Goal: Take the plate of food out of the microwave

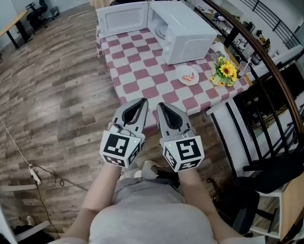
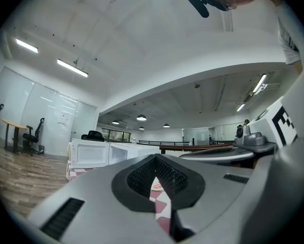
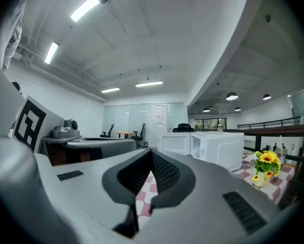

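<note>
A white plate of food [image 1: 187, 77] rests on the checkered tablecloth in front of the white microwave [image 1: 188, 33], whose door [image 1: 122, 18] stands wide open. Both grippers hang close to my body, short of the table's near edge and well away from the plate. My left gripper [image 1: 141, 103] is shut and holds nothing. Beside it, my right gripper [image 1: 162, 107] is also shut and holds nothing. In the left gripper view, the shut tips [image 2: 155, 159] point at the table, and a bit of the plate [image 2: 157, 187] shows below them. The right gripper view has the microwave [image 3: 218, 149] beyond the shut tips [image 3: 152, 154].
A vase of yellow flowers [image 1: 225, 71] stands at the table's right corner, also seen in the right gripper view [image 3: 266, 162]. A dark railing [image 1: 266, 60] curves along the right side behind the table. Wooden floor [image 1: 50, 100] spreads to the left. A black chair [image 1: 274, 172] stands at the lower right.
</note>
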Available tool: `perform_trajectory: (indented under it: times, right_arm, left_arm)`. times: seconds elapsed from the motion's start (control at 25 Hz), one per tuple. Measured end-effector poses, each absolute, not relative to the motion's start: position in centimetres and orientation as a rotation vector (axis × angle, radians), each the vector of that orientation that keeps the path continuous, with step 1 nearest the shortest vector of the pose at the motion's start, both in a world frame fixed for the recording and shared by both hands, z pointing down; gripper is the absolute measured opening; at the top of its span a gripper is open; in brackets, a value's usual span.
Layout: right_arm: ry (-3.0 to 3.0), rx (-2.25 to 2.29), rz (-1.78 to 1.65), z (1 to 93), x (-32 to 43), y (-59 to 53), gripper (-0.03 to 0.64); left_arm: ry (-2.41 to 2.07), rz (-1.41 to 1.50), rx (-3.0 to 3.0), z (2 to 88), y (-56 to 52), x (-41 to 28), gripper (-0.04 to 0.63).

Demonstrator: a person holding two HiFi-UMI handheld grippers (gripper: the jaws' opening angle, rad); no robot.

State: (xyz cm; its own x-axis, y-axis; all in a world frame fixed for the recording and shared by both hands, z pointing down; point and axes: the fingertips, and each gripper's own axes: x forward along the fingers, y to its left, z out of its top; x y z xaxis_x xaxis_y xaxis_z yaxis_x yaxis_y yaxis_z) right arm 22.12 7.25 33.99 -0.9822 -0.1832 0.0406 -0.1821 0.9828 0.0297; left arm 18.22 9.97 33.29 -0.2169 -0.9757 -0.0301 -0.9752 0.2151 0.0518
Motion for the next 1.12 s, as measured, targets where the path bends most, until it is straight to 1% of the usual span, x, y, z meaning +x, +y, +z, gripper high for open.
perform_trajectory:
  times: [0.32,0.6,1.12]
  right_arm:
    - [-3.066,0.240,-0.042,34.5,18.8,7.4,0.023]
    - [-3.061,0.213,-0.049,35.7,14.2,6.6,0.023]
    - [-3.059,0.397,0.007,35.8,4.4,3.8,0.023]
  left_arm:
    - [-2.474,-0.090,1.926,33.3,10.3,14.6,0.002]
    - [-2.505,-0.080,1.908,33.8,9.5,9.6,0.002]
    - [-2.367,-0.028,2.043,34.1,6.1,-0.1,0.002]
